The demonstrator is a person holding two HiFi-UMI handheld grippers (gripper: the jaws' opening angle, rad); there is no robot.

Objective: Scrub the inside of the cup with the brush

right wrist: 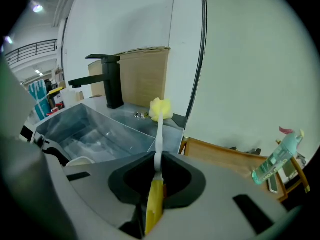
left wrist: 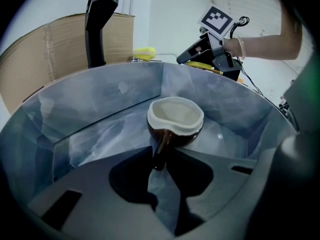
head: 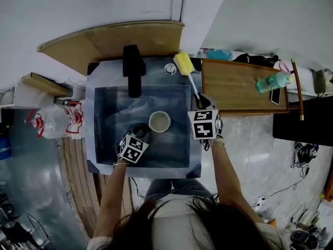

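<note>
A cup, brown outside and white inside, stands upright in the middle of the steel sink. In the left gripper view the cup turns its handle toward me, and my left gripper is shut on that handle. My left gripper sits at the cup's near left. My right gripper is at the sink's right rim, shut on the yellow grip of the brush. The brush's white shaft points away to its yellow sponge head, which is over the sink's back right corner.
A black faucet stands at the sink's back edge, with cardboard behind it. Right of the sink lies a wooden tray bearing a green bottle. A plastic bag lies to the left.
</note>
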